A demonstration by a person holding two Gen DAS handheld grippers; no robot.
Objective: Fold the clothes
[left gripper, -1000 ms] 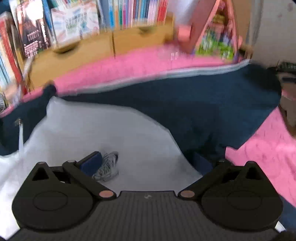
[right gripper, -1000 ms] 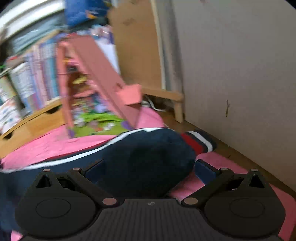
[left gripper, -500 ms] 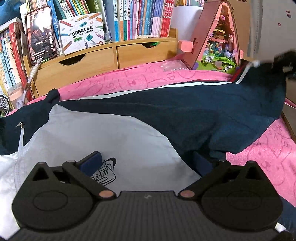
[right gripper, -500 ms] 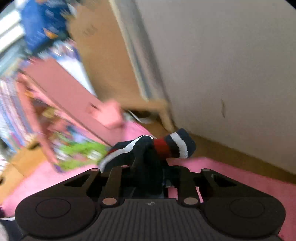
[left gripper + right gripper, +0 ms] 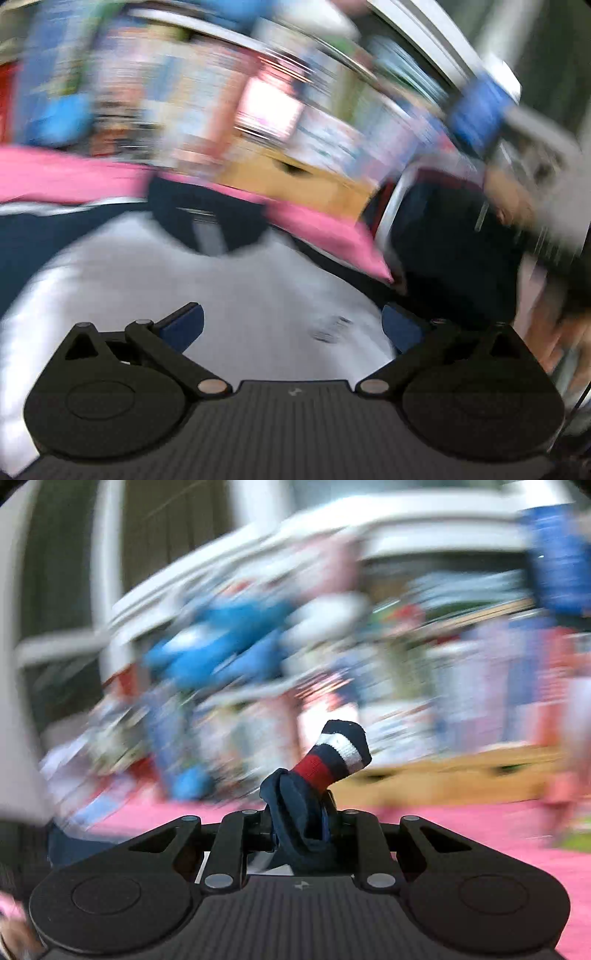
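The right gripper (image 5: pixel 299 834), jaws clamped on the jacket's striped cuff (image 5: pixel 338 755), holds the sleeve aloft, cuff pointing toward 1 o'clock; the left gripper (image 5: pixel 291 328), jaws wide and empty, hovers over the white-fronted jacket (image 5: pixel 221 295), spread on the pink surface (image 5: pixel 66 177), sleeve apparently at 2 o'clock

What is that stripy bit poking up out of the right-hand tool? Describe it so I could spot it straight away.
Start from the pink cloth covering the surface, then find the right tool closed just above it. Bunched navy fabric is pinched there, and the sleeve cuff sticks up from it. It is the only ribbed end banded in red, navy and white; the garment under the open left tool is plain white and navy.
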